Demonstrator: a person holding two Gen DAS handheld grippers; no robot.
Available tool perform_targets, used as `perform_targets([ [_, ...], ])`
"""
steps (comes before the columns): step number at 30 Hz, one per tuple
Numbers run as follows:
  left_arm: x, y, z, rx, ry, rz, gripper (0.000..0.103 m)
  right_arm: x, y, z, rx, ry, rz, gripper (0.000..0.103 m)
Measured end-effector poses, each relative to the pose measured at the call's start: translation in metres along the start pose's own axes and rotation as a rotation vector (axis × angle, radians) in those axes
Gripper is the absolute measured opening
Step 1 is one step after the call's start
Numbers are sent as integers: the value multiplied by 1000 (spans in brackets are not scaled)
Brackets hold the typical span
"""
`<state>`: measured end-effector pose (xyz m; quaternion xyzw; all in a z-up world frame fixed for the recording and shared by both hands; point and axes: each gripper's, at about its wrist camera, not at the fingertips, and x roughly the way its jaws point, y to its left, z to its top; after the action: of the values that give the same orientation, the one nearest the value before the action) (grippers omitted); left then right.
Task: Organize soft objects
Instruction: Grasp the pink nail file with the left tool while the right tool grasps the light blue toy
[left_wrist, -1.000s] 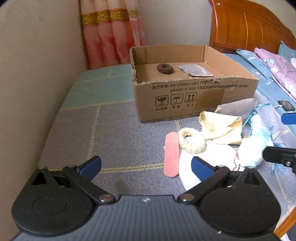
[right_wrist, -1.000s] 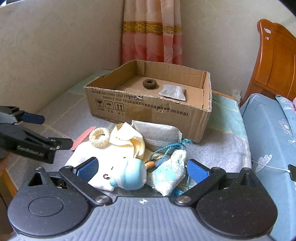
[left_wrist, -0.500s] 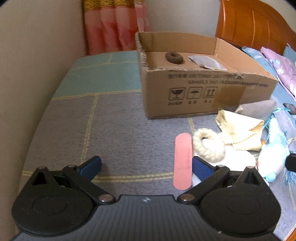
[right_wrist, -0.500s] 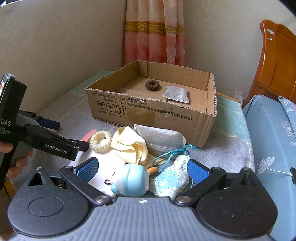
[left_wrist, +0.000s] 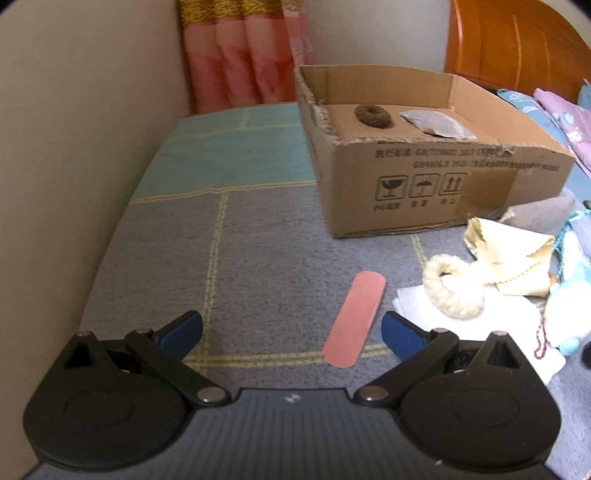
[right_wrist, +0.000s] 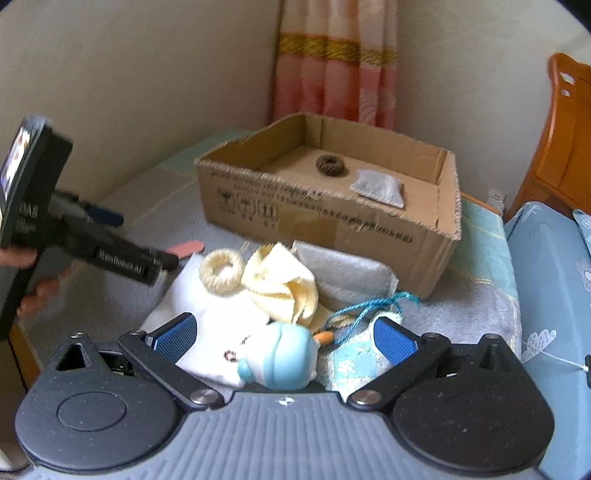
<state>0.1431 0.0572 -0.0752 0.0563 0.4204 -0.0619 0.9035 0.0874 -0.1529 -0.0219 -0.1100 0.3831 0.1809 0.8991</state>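
A pink flat strip lies on the grey bedcover between the wide-open fingers of my left gripper. To its right sit a cream knitted ring, a pale yellow cloth and a white cloth. My right gripper is open over a light blue plush toy and a turquoise drawstring pouch. The cardboard box holds a brown ring and a grey sachet. My left gripper shows at the left of the right wrist view.
A grey pad leans against the box front. A beige wall runs along the bed's left side, with a pink curtain in the corner. A wooden headboard and a blue pillow lie to the right.
My left gripper has moved left and forward, bringing the pink strip between its fingers. My right gripper has edged closer to the plush toy and pouch. Both stayed open.
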Motion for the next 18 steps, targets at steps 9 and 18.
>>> perform_targets([
  [9,-7,-9,1,47,-32,-88,65,17,6,-7,-18,55,23,77],
  [18,-9,-16,5,95,-42,-159,29,23,8,-8,-17,68,33,75],
])
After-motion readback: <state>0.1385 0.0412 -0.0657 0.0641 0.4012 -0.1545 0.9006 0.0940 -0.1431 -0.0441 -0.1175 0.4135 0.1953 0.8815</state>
